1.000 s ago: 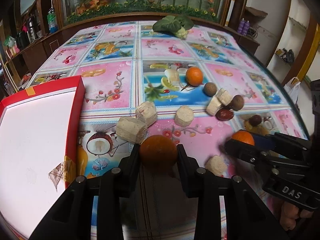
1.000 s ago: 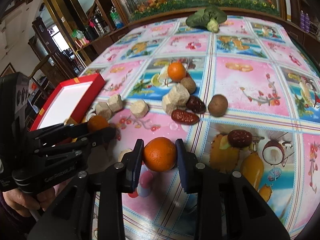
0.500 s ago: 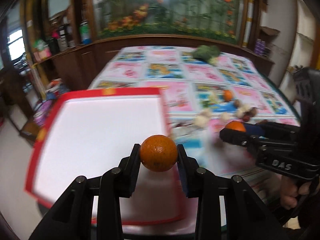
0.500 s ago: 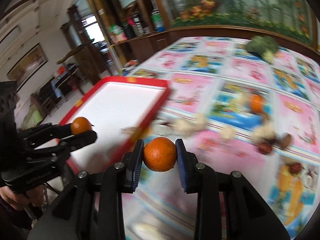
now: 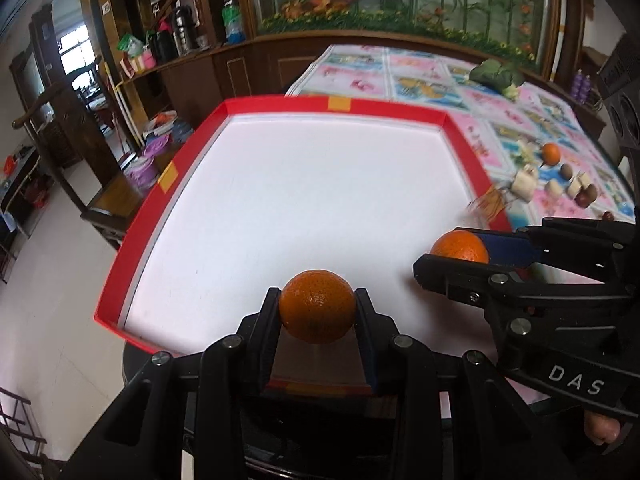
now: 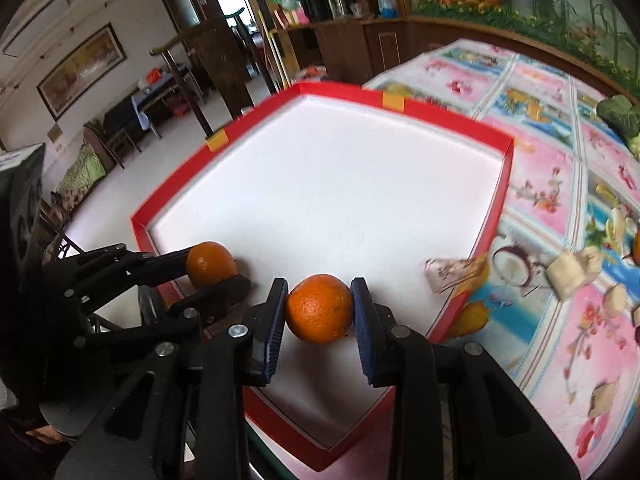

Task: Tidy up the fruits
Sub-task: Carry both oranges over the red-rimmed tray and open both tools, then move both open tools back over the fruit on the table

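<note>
Two oranges are held over the red-rimmed tray point(image 5: 132, 248), one in each gripper. The left gripper point(image 5: 317, 312) clamps its orange point(image 5: 317, 306) between both fingers above the near part of the tray's white floor, close to the near rim. The right gripper point(image 6: 319, 309) pinches the second orange point(image 6: 319, 308) between its blue-padded fingers, also over the tray's near part, to the right of the first orange. Whether either fruit touches the floor cannot be told. The rest of the tray's floor is bare and white. Beyond the tray's right rim, on the flower-printed tablecloth point(image 6: 536, 160), lie a third orange point(image 5: 551, 153), pale cut chunks point(image 5: 524, 186) and small brown and dark red fruits point(image 5: 584, 198). Farther off from the tray, near the table's far edge, lies a leafy green vegetable point(image 5: 496, 76).
</note>
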The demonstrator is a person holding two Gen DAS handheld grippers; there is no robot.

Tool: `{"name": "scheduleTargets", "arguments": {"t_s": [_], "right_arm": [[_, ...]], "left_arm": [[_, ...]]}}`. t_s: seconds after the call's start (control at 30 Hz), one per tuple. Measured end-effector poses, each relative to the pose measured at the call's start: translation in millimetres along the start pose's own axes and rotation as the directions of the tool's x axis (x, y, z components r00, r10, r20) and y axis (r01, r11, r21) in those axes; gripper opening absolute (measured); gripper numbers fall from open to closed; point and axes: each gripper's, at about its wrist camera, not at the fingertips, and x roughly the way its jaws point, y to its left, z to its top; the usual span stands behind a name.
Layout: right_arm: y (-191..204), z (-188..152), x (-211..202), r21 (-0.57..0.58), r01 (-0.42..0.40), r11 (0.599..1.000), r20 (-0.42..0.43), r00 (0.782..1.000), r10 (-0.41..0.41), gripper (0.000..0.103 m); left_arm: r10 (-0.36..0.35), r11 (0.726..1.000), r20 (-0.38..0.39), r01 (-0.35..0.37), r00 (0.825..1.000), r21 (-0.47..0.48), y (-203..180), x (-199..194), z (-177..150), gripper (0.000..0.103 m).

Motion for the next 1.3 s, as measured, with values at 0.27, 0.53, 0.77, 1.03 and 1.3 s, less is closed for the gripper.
{"name": "scheduleTargets", "arguments": {"t_s": [0.27,0.53,0.77,1.03,1.3], "right_arm": [[-9.9,-2.7,-11.8,0.029,0.018,0.999,0.004,1.0,-0.018,0.046],[-65.0,-17.1,-73.4,0.12,0.021,0.993,0.185,0.982,-0.043,0.054],[-140.7,-58.8,-116.9,0.28,0.14,0.95,0.201,0.959,-0.201,0.055],[-206.6,-99.0,-149.5,0.409,0.309,0.859,0.116,0.916,-0.385,0.055],[-232.6,-98.4,-143.9,0.412,0.38,0.828,0.045,0.899,-0.435,0.054]], "left_arm": [[0.076,0.997,0.03,-0.076,0.997,0.025,-0.4,-8.5,-2.1,0.068],[0.081,0.996,0.131,-0.084,0.988,0.018,-12.4,-34.6,8.6,0.078],[-0.074,0.993,0.147,0.058,0.986,0.107,-63.4,-42.7,17.8,0.079],[-0.288,0.931,0.031,0.272,0.957,0.242,-143.0,-29.6,23.4,0.079],[-0.337,0.892,-0.037,0.332,0.941,0.308,-192.8,-12.9,27.2,0.079]]}}
